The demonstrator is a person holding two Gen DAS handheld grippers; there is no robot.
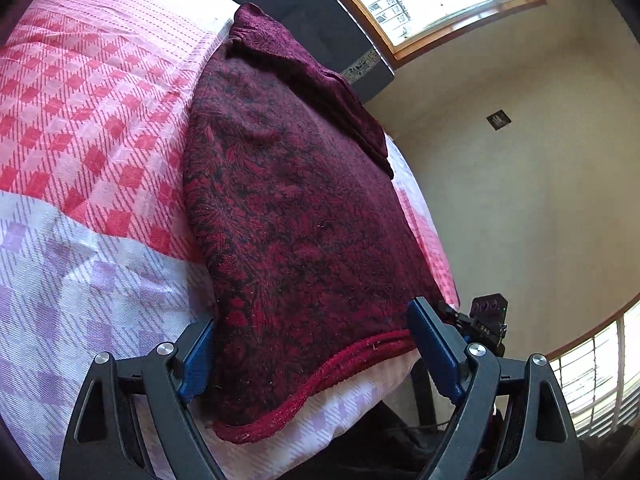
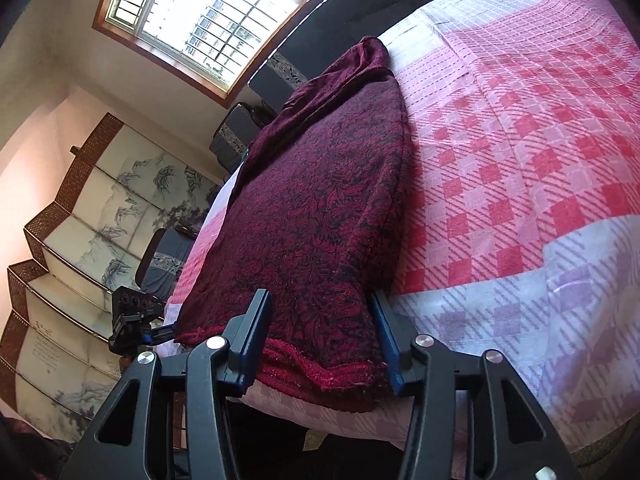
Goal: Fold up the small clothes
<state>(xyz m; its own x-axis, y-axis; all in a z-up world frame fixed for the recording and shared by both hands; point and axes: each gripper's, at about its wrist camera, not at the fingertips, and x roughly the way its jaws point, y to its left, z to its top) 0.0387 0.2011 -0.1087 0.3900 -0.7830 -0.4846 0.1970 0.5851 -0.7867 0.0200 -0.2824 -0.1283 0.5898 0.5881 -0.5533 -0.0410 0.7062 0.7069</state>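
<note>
A dark maroon patterned garment (image 1: 296, 208) lies flat along the edge of a bed, its red ribbed hem (image 1: 320, 376) nearest me. My left gripper (image 1: 314, 320) stands open and wide, one blue finger on each side of one hem corner. In the right wrist view the same garment (image 2: 320, 200) runs away from me. My right gripper (image 2: 320, 300) is at the other hem corner, its blue pads closed in on the bunched hem (image 2: 320, 372). The cloth fills the gap between them. The far end of the garment is rumpled near the dark headboard.
The bedsheet (image 1: 92, 168) is checked pink, red and lilac and spreads wide beside the garment. The bed edge drops to a dark floor just under both grippers. A barred window (image 2: 208, 20), a painted folding screen (image 2: 100, 216) and a cream wall (image 1: 520, 200) surround the bed.
</note>
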